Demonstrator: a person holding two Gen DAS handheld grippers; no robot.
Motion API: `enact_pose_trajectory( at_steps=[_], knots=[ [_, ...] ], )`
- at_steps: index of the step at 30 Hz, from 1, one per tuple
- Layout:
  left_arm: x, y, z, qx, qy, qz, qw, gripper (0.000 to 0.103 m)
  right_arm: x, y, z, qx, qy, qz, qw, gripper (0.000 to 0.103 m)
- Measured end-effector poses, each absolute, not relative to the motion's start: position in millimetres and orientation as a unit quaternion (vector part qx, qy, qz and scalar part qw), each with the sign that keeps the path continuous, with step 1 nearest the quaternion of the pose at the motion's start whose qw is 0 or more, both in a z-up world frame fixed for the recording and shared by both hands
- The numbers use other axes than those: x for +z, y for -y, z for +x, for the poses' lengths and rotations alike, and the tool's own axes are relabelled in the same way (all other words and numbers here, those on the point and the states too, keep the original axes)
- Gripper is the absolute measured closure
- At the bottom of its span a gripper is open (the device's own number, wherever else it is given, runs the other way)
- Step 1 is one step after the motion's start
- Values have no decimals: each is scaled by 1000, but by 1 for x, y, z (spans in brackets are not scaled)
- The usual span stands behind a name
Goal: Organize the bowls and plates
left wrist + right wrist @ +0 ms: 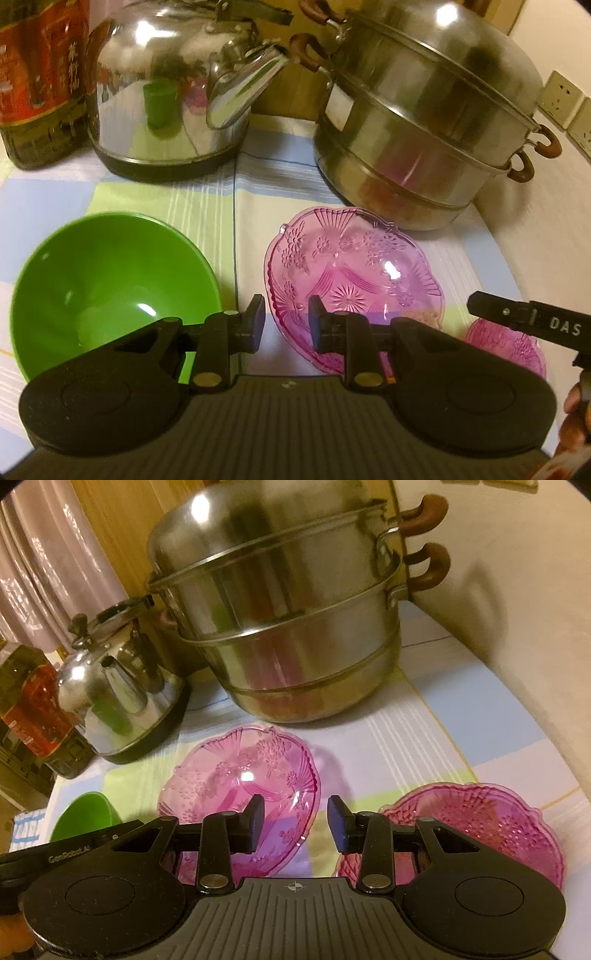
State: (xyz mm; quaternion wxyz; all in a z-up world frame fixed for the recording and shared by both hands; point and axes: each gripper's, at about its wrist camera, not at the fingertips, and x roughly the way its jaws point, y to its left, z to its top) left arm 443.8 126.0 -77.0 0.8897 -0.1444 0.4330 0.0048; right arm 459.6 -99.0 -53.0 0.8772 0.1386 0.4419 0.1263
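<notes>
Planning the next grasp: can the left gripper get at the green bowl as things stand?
Probably yes. The left gripper is open and holds nothing; the green bowl sits just to its left on the tablecloth, rim exposed, nothing stacked in it. The kettle stands behind, apart.

Ahead of my matt black plastic fingers [255, 321]: glossy green plastic bowl [110, 280], near left; two clear pink pressed-pattern dishes [354, 273] [491, 823], glass or plastic I cannot tell; mirror-polished metal kettle [166, 85], far left; duller brushed steel steamer [288, 620], far right; striped woven cloth [424, 731] beneath.
</notes>
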Motion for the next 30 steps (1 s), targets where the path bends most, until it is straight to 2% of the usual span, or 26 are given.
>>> enact_pose_trajectory(
  at_steps=[24,30],
  knots=[
    [-98,-124,460,4,-448,-151,881,81,-87,90,491,116,-468,123,868,64],
    [-98,-116,463,8,-453,-115,884,81,-91,88,493,114,-472,118,866,66]
  ],
)
